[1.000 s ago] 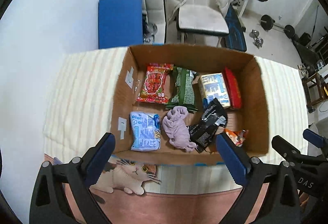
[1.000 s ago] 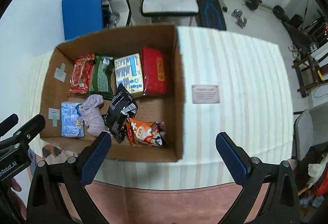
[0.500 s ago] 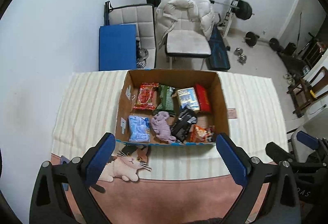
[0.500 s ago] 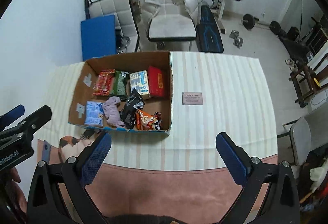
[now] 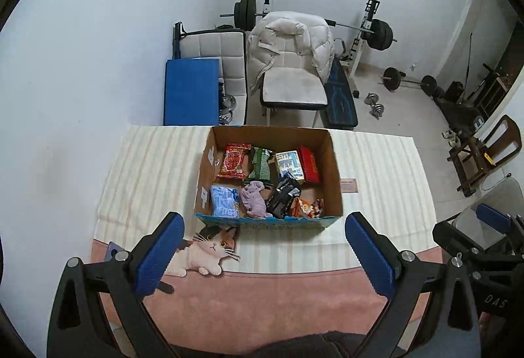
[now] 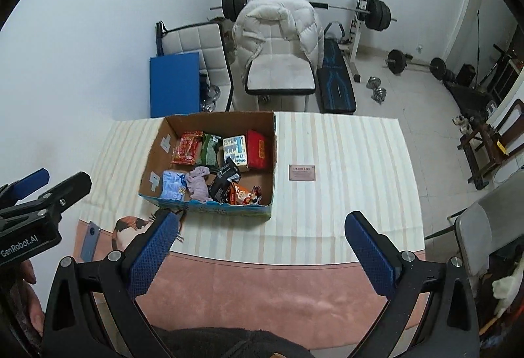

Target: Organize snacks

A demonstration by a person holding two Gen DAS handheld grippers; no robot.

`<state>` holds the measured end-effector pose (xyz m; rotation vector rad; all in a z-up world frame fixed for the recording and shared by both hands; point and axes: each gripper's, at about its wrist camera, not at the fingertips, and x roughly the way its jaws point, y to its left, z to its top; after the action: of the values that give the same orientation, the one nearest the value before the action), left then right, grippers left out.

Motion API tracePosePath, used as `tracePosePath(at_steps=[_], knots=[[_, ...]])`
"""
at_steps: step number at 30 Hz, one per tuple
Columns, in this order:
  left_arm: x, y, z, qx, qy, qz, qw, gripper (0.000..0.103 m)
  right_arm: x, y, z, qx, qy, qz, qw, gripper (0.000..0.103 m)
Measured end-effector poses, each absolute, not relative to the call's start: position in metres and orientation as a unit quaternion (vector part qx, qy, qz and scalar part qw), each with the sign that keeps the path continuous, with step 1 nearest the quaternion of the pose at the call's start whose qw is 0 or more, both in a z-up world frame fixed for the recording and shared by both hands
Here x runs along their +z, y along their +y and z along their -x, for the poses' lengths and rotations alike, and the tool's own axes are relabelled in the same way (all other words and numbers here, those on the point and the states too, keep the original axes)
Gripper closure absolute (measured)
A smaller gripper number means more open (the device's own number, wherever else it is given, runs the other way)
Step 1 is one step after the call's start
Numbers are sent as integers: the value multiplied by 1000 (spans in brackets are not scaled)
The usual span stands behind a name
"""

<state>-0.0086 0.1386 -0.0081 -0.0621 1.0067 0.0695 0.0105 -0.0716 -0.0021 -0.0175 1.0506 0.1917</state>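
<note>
Striped cloth (image 5: 376,181) covers table; weights (image 5: 380,34), possibly bench, behind.

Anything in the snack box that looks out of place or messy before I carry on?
Yes. A crumpled purple cloth lies in the front row of the cardboard box, among the snack packs, and it is no snack. Beside it the black packet lies skewed, leaning over the orange packet, unlike the neat back row.

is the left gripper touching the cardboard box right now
Apart. In the left wrist view the left gripper is open above the near table edge, with bare striped cloth showing between its fingertips and the cardboard box.
</note>
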Motion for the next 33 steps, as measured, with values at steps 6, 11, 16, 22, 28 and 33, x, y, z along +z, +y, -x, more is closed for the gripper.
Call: tracePosePath(at_steps=[6,11,16,22,28,33], knots=[[14,135,24,38,460,20,887,2,21,-76,4,88,483,12,871,0],[19,132,26,47,447,16,893,2,26,-79,5,89,477,8,875,0],[8,133,22,66,444,11,893,2,25,-82,2,83,468,3,880,0],[-4,134,17,75,446,13,892,2,20,-80,-5,70,464,12,883,0],[-5,133,16,78,445,16,892,2,14,-82,-10,65,466,15,882,0],[-6,134,15,77,444,16,892,2,13,-84,-12,64,466,18,882,0]])
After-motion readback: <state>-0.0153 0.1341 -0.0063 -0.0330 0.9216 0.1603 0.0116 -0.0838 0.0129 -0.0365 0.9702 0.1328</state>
